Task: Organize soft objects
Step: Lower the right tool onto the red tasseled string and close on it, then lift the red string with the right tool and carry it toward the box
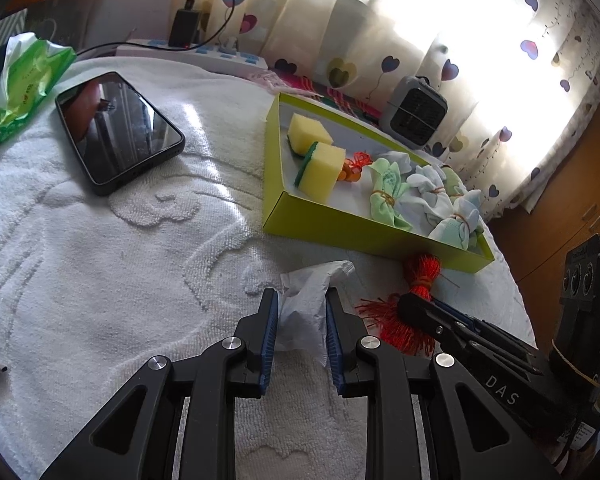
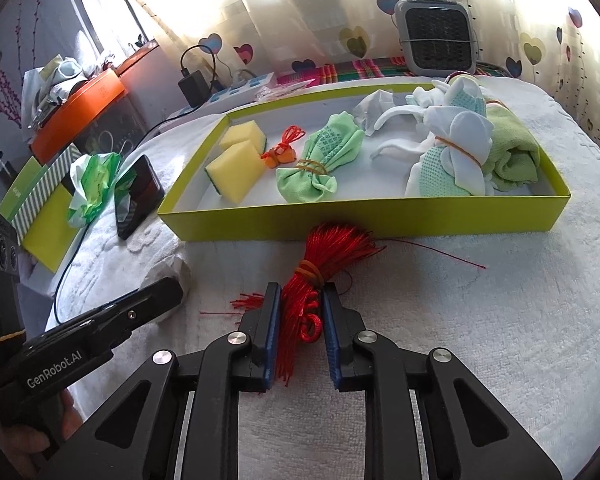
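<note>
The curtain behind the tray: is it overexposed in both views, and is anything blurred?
Left wrist view: the curtain is blown out white at upper right, and the phone mirrors the room. Right wrist view: glare along the top; edges bend, nothing looks blurred.

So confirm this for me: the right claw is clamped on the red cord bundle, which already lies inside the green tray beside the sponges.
Not inside. The right claw does clamp the red cord bundle, but the bundle lies on the white towel in front of the green tray, outside its near wall. The right wrist view shows it. The sponges are in the tray.
</note>
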Tool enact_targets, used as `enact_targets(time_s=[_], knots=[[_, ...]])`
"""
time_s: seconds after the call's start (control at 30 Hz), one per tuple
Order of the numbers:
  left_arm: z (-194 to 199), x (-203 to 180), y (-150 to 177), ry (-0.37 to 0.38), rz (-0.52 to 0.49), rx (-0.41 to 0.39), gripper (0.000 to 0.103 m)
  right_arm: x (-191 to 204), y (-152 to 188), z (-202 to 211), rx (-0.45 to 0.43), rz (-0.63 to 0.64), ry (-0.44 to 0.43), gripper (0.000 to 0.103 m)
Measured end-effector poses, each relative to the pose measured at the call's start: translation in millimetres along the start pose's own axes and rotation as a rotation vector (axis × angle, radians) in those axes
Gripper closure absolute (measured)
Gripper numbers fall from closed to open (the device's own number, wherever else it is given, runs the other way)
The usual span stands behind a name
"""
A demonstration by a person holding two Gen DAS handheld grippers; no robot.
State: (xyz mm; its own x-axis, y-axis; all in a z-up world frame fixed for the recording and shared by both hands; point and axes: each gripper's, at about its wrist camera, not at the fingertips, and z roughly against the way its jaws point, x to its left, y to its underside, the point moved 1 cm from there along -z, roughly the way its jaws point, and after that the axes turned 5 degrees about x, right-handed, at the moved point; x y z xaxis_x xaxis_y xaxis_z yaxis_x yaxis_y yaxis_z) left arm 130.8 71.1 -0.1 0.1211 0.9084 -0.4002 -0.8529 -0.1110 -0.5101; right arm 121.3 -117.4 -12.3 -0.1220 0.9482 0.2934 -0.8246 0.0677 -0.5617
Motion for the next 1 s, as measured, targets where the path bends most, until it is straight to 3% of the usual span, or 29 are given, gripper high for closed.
enact_targets(time_s=[1.0], knots=[[20,-19,15,-0.008,-0.049,-0.02,0.083,-13,16,36,-0.066,-0.016,-0.055,0.085]])
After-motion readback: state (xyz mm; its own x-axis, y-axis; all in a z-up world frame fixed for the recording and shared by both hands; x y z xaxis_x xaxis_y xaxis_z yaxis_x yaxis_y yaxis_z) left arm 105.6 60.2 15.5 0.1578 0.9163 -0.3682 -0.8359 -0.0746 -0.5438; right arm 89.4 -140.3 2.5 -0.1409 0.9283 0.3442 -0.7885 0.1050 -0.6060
